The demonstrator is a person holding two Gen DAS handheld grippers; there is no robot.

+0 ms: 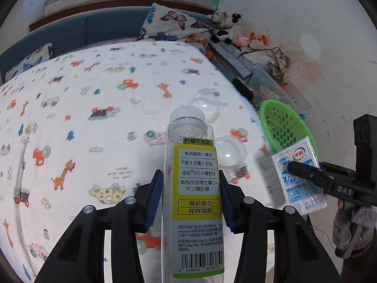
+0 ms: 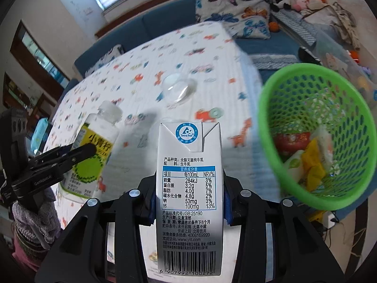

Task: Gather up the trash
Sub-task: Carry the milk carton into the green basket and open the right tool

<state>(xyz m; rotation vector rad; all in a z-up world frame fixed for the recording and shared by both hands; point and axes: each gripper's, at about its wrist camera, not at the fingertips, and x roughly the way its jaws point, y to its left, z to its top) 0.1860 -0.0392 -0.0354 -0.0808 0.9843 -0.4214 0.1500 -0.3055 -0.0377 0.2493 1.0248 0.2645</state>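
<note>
My left gripper (image 1: 191, 200) is shut on a clear plastic bottle (image 1: 194, 188) with a yellow-green label and a white cap, held upright above the bed. The right wrist view shows the same bottle (image 2: 94, 151) at the left. My right gripper (image 2: 189, 200) is shut on a white milk carton (image 2: 189, 188), which also shows at the right of the left wrist view as the carton (image 1: 299, 176). A green mesh basket (image 2: 268, 122) stands tilted to the right of the carton, with wrappers inside. Two clear plastic cups (image 1: 207, 106) (image 1: 232, 152) lie on the sheet.
The bed (image 1: 94, 94) has a white sheet printed with cartoon animals and cars. A butterfly pillow (image 1: 172, 26) and plush toys (image 1: 233, 30) sit at the far end. Clutter and a clear box (image 1: 271, 87) lie beside the bed on the right. A gloved hand (image 1: 351, 231) holds the right gripper.
</note>
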